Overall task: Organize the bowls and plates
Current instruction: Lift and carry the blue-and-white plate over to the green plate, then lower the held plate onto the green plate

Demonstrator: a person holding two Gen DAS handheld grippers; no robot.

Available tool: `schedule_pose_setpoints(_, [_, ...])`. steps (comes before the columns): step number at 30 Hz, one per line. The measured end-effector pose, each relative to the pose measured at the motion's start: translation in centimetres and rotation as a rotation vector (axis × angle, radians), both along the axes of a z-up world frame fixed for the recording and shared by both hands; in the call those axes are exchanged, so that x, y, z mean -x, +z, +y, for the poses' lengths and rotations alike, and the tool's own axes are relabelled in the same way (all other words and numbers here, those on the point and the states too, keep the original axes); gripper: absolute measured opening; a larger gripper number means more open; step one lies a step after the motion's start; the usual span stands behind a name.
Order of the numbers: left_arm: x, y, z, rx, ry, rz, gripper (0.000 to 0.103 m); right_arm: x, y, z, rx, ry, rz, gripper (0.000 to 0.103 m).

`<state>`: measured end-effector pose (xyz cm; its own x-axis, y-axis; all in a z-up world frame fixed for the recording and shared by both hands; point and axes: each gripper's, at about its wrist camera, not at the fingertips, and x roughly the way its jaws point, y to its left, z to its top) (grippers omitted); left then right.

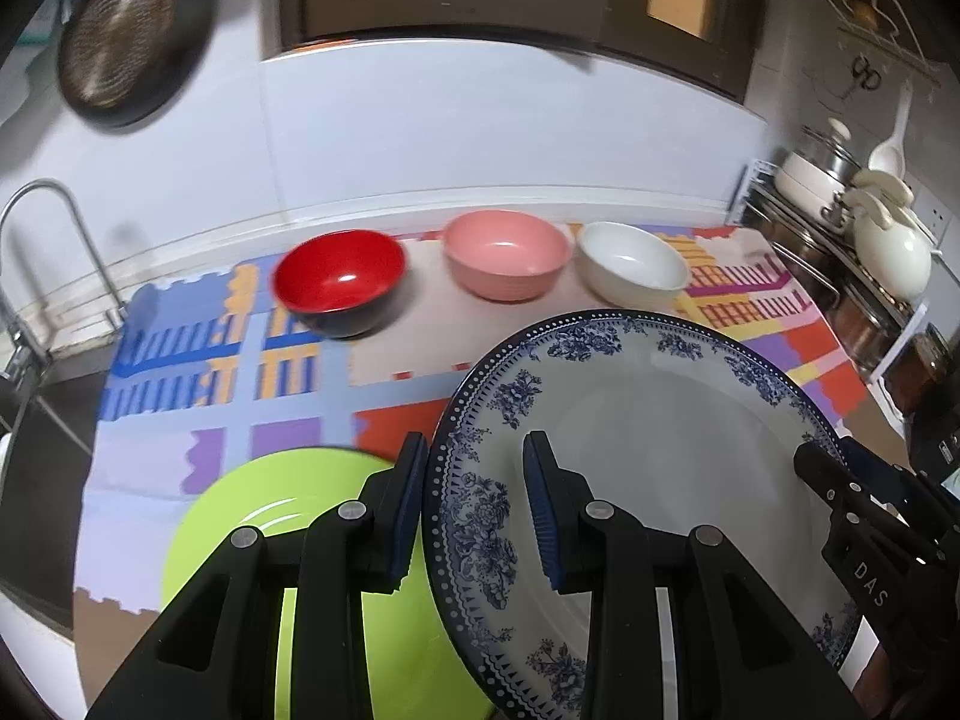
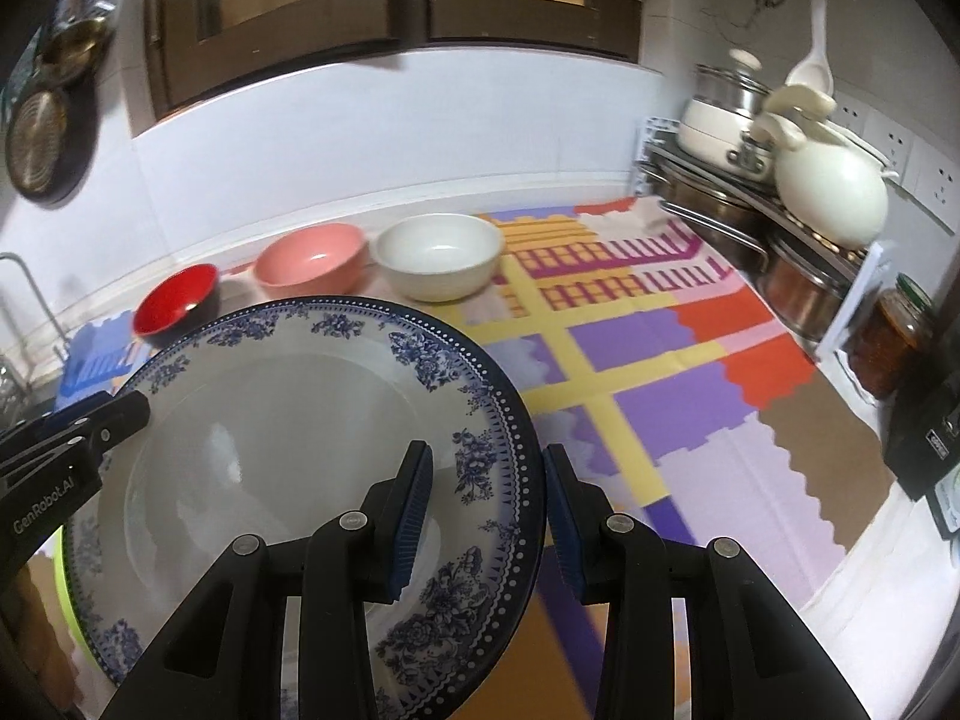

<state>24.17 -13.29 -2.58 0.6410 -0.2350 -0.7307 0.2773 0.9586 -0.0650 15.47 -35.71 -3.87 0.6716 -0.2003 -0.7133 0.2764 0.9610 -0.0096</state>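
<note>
Faucet [image 1: 54, 252] at far left, green plate [image 1: 252, 516] on patterned mat [image 2: 690, 372], blue-floral plate [image 1: 660, 450] raised over it, left gripper [image 1: 474, 504] "GenRobot.AI" and right gripper [image 2: 487, 507] "DAS" clamping opposite rims, red bowl [image 1: 339, 282], pink bowl [image 1: 507, 261], white bowl [image 1: 633, 270] behind, pot rack [image 2: 780, 204] far right.

Glossy glazed plate [image 1: 660, 420], shiny red bowl [image 1: 339, 279], matt black plastic fingers [image 1: 414, 498]
</note>
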Motion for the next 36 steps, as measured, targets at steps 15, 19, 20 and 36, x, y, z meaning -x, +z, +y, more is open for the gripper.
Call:
schedule_pose_setpoints(15, [1.0,-0.3,9.2,-0.023,0.109,0.003,0.033,-1.1,-0.1,8.9,-0.009,0.114,-0.003,0.038])
schedule_pose_setpoints(19, [1.1,-0.6,11.5,-0.030,0.139,0.012,0.033,-1.5,-0.6,10.9,-0.015,0.141,0.006,0.038])
schedule_pose_setpoints(20, [1.1,-0.8,12.1,-0.034,0.148,0.016,0.033,-1.6,-0.7,11.3,-0.017,0.149,0.009,0.038])
schedule_pose_setpoints(36, [0.5,-4.9,17.5,-0.055,0.229,0.124,0.032,-3.8,-4.3,18.0,-0.013,0.253,0.097,0.038])
